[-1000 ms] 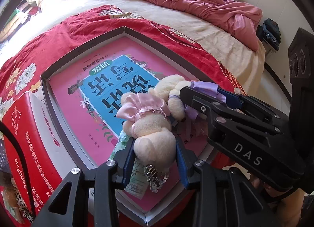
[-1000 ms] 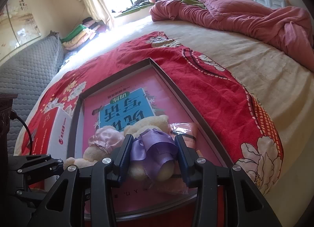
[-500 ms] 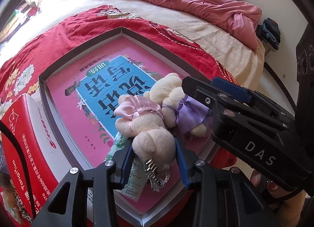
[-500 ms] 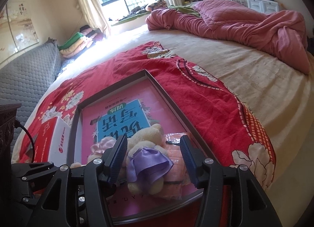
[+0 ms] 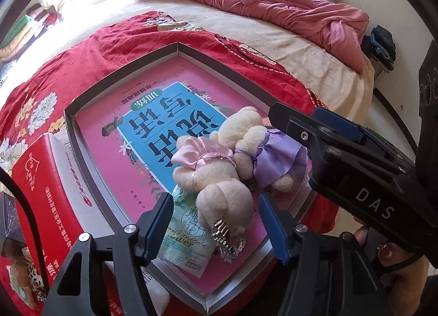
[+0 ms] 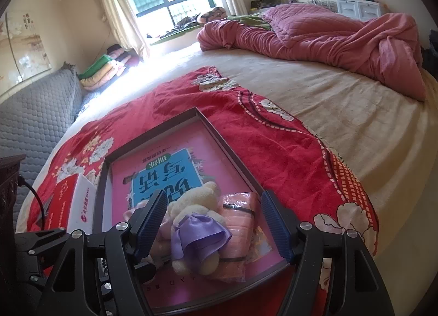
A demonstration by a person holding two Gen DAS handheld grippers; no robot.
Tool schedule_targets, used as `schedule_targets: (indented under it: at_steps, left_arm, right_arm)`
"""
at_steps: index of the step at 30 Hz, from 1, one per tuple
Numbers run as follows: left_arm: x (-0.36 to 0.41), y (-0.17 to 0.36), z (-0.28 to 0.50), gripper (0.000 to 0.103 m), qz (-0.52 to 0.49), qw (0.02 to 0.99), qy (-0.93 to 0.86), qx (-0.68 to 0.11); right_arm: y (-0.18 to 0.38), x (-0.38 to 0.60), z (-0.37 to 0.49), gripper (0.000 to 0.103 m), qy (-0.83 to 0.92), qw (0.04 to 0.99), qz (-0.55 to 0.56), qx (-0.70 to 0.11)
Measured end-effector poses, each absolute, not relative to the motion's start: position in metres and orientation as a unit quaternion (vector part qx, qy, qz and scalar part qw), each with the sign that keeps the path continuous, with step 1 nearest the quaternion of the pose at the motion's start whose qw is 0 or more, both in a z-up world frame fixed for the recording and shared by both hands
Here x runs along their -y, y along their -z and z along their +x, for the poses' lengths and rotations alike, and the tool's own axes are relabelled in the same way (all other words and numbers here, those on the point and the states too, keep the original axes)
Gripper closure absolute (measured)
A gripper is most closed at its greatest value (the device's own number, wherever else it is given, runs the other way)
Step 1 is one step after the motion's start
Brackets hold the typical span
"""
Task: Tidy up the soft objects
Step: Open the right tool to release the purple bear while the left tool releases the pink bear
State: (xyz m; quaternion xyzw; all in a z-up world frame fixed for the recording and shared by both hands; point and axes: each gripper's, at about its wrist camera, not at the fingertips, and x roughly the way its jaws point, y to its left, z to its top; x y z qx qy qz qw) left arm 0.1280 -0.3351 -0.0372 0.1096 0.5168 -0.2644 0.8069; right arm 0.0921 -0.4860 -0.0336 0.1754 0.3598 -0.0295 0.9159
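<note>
- Two fuzzy cream plush bears, one in a pink satin dress point(image 5: 204, 151), one in a purple satin dress point(image 6: 199, 236), lie touching near the tray's front right corner.
- Left gripper point(image 5: 216, 223) and right gripper point(image 6: 213, 223) have just been opening; ribbed blue pads stand spread beside each bear, not pressing.
- The shallow grey-rimmed tray point(image 5: 123, 72) holds a glossy pink book point(image 5: 169, 116).

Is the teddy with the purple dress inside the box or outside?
Inside. The purple-dressed teddy lies within the box rim, on the pink book.
</note>
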Motion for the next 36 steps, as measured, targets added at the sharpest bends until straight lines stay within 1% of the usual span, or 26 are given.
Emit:
schedule_targets:
  at_steps: [5,8,9,10,15,18,21,36]
  left_arm:
    - [0.329,0.03,0.128,0.035,0.11,0.809,0.261,-0.515]
    - [0.324,0.025,0.128,0.028,0.102,0.812,0.264,-0.511]
    - [0.322,0.023,0.128,0.023,0.097,0.813,0.264,-0.51]
    - [0.32,0.022,0.128,0.021,0.093,0.814,0.264,-0.51]
    - [0.314,0.013,0.127,0.021,0.078,0.82,0.262,-0.503]
    - [0.311,0.005,0.125,0.02,0.073,0.826,0.263,-0.494]
    - [0.308,-0.001,0.122,0.018,0.069,0.828,0.265,-0.49]
    - [0.289,-0.041,0.1,0.018,0.054,0.854,0.259,-0.447]
  right_arm:
    - [0.031,0.487,0.091,0.03,0.024,0.918,0.183,-0.351]
    - [0.032,0.487,0.092,0.03,0.02,0.917,0.186,-0.352]
    - [0.032,0.486,0.092,0.029,0.019,0.917,0.184,-0.354]
    - [0.032,0.486,0.092,0.029,0.021,0.917,0.182,-0.354]
    - [0.02,0.485,0.086,0.029,0.041,0.928,0.164,-0.333]
    - [0.013,0.481,0.084,0.023,0.05,0.934,0.145,-0.323]
    - [0.009,0.479,0.083,0.023,0.058,0.936,0.139,-0.318]
    - [-0.023,0.48,0.06,0.023,0.116,0.943,0.154,-0.271]
